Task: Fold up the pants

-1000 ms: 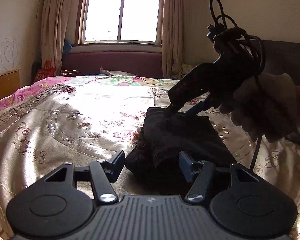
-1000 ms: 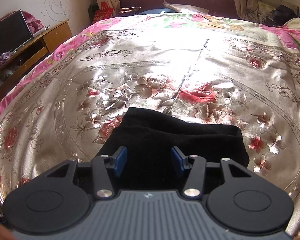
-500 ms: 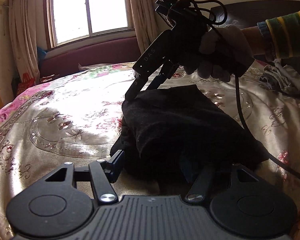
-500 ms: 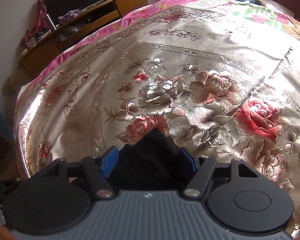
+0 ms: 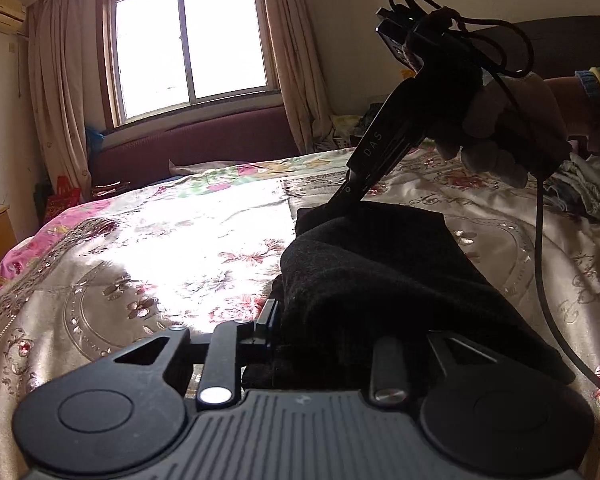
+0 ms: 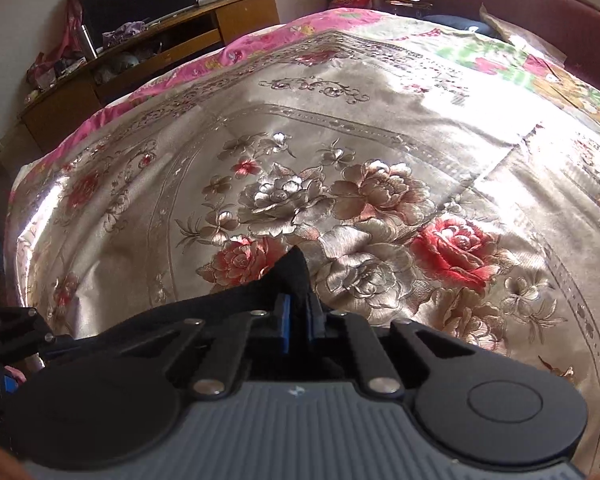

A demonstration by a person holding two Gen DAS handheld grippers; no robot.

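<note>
We've just clamped both grippers, left gripper [image 5: 324, 344] and right gripper [image 6: 298, 322], jaws pinching the black pants [image 5: 380, 264] on the bed [image 6: 380, 140], a cable [image 5: 540, 240] trailing beside

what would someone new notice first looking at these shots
The black pants lie bunched in the middle of a shiny floral bedspread, dark against the glare. Both grippers have just closed on the cloth: the right gripper pinches a corner, the left gripper bites the near edge. Behind the bed, a bright window backlights the room.
</note>
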